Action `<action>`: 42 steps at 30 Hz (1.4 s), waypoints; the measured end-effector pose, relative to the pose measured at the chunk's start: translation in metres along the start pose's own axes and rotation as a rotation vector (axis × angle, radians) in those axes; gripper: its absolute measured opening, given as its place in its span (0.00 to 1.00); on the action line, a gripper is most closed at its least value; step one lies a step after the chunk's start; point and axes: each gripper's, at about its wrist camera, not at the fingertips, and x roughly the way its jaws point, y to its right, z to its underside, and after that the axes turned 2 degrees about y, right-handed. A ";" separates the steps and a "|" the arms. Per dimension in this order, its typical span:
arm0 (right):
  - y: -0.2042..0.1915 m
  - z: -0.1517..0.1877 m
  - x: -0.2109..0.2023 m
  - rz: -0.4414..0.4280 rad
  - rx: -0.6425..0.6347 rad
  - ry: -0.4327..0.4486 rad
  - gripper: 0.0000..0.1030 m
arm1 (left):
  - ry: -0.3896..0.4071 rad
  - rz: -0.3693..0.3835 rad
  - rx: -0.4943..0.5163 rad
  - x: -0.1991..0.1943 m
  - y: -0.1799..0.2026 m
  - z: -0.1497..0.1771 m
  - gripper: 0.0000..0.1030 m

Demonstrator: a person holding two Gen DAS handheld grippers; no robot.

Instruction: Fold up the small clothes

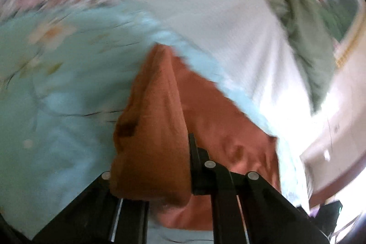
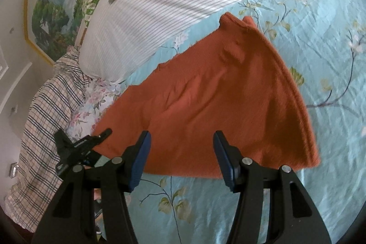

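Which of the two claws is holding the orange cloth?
The left claw, shut on the orange cloth; the right claw is open and empty.

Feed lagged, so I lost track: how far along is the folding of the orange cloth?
Done: the orange cloth lies spread on the floral bedsheet, with no finished fold to see. In hand: the left gripper is shut on a bunched edge of the cloth, lifting it off the sheet. The right gripper is open at the cloth's near edge, gripping nothing. Left: carry that edge across, lay it flat, then fold again.

Bed beneath a framed landscape painting (image 2: 53,4)
Turquoise floral bedspread (image 2: 308,42), white striped pillow (image 2: 160,8), plaid cloth (image 2: 45,111), pale wall (image 2: 13,74)
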 end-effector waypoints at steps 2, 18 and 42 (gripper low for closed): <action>0.004 -0.011 -0.004 -0.010 0.004 0.000 0.56 | -0.006 0.032 0.098 0.001 0.036 0.007 0.09; 0.003 -0.076 0.099 -0.074 -0.007 -0.249 0.69 | -0.039 -0.185 0.796 0.071 0.164 0.137 0.09; 0.012 -0.152 0.080 -0.031 -0.189 -0.193 0.14 | -0.120 0.128 0.792 0.064 0.242 0.132 0.09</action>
